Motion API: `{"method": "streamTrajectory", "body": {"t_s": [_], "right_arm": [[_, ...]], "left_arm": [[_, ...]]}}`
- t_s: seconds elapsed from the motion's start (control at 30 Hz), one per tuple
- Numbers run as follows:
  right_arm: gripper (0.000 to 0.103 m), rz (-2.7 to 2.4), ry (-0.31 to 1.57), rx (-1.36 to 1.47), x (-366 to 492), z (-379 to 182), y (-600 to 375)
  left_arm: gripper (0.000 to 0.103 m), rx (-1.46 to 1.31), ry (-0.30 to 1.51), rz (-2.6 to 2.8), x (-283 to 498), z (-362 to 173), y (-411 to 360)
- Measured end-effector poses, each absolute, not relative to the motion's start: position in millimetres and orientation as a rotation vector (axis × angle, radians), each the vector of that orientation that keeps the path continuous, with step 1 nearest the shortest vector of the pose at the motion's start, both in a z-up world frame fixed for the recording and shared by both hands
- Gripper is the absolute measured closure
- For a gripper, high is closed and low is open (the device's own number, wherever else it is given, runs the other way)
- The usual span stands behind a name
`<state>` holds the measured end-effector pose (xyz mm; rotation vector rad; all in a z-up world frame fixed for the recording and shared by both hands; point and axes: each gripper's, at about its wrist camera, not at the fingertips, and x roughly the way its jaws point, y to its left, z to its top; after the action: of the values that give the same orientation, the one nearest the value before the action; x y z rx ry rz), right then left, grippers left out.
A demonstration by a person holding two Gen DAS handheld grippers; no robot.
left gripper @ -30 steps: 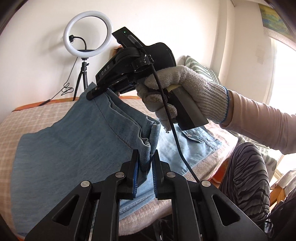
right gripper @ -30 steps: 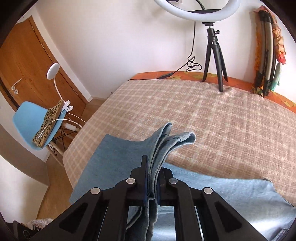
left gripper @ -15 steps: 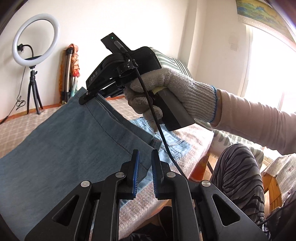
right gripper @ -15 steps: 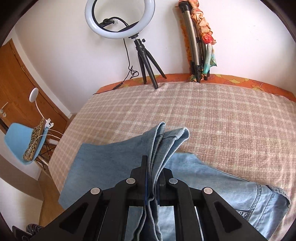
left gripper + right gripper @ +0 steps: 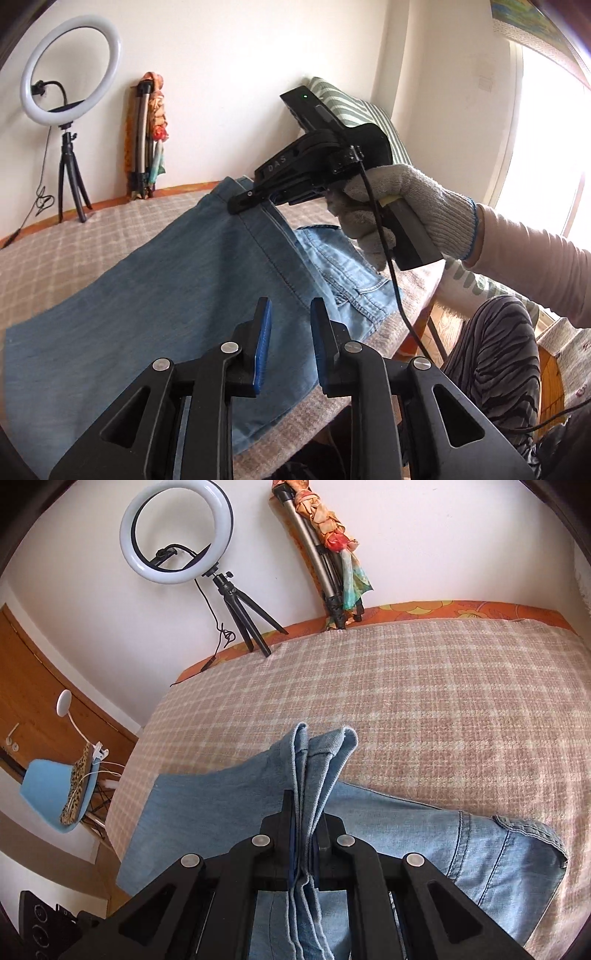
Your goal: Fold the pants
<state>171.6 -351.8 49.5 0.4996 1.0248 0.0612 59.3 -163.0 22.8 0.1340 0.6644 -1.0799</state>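
Right claw (image 5: 303, 834): clamped on the bunched hem end of the pants (image 5: 207, 812), several layers of denim pinched between the pads and standing up past the tips. In the left wrist view the same claw (image 5: 245, 201) holds that hem corner just above the bed (image 5: 406, 686).

Left claw (image 5: 290, 343): jaws opening, blue pads apart, nothing between them; the near hem corner lies flat under and just beyond the tips.

Pants: light blue jeans spread across the checked bed cover, leg section doubled over toward the waist, pocket and waistband (image 5: 343, 266) showing beyond the hem near the bed's edge.

Handling, our judgement: denim is soft but weighty. It drapes and sags between grip points, yet holds a crease well. Not slippery; stacked seams are thick and give the pads good bite. We would take hold at hem corners or along the side seam, gathering all layers together, since a single-layer grip would let the under layer slide and skew the fold.
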Motion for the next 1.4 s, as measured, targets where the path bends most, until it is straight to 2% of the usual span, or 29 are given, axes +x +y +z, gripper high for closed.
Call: {"method": "streamTrajectory", "body": {"t_s": [0.03,0.1,0.2,0.3,0.33,0.37,0.57,0.63,0.77,0.83,1.13,1.4], "right_arm": [[0.099,0.052,1.036,0.501,173.5,41.9,-353.1],[0.099,0.028,1.067,0.504,176.9,25.4,-356.3],[0.099,0.008,1.1,0.544,180.0,2.0,-363.8],[0.085,0.016,1.116,0.618,178.0,-13.1,-370.6],[0.067,0.033,1.12,0.654,176.0,-15.8,-373.0],[0.058,0.057,1.115,0.696,172.1,-16.9,-374.8],[0.054,0.109,1.146,0.669,136.6,-5.2,-371.8],[0.054,0.138,1.154,0.691,120.2,-5.0,-370.3],[0.054,0.189,1.168,0.677,89.6,-2.6,-358.5],[0.054,0.206,1.167,0.688,78.5,-1.9,-353.9],[0.055,0.161,1.149,0.761,49.4,-8.3,-359.8],[0.054,0.378,1.075,0.911,57.0,-4.2,-339.3]], "left_arm": [[0.072,0.141,0.689,-1.043,69.2,19.2,-157.1],[0.067,0.159,0.76,-0.982,88.8,8.0,-146.4],[0.066,0.162,0.847,-0.902,110.7,-12.9,-130.7],[0.066,0.139,0.912,-0.858,123.8,-34.2,-120.9],[0.066,0.127,0.932,-0.856,126.8,-40.0,-119.7],[0.066,0.125,0.945,-0.852,128.7,-44.2,-119.5],[0.064,0.097,0.928,-0.912,122.1,-32.4,-123.2],[0.049,0.081,0.909,-0.955,115.1,-22.5,-130.2],[0.047,0.072,0.895,-1.074,94.4,-8.7,-155.2],[0.042,0.101,0.882,-1.136,80.0,-6.0,-171.8],[0.041,0.331,0.879,-1.225,46.0,-28.3,-239.1],[0.04,0.295,0.888,-1.193,58.1,-26.0,-234.8]]}}
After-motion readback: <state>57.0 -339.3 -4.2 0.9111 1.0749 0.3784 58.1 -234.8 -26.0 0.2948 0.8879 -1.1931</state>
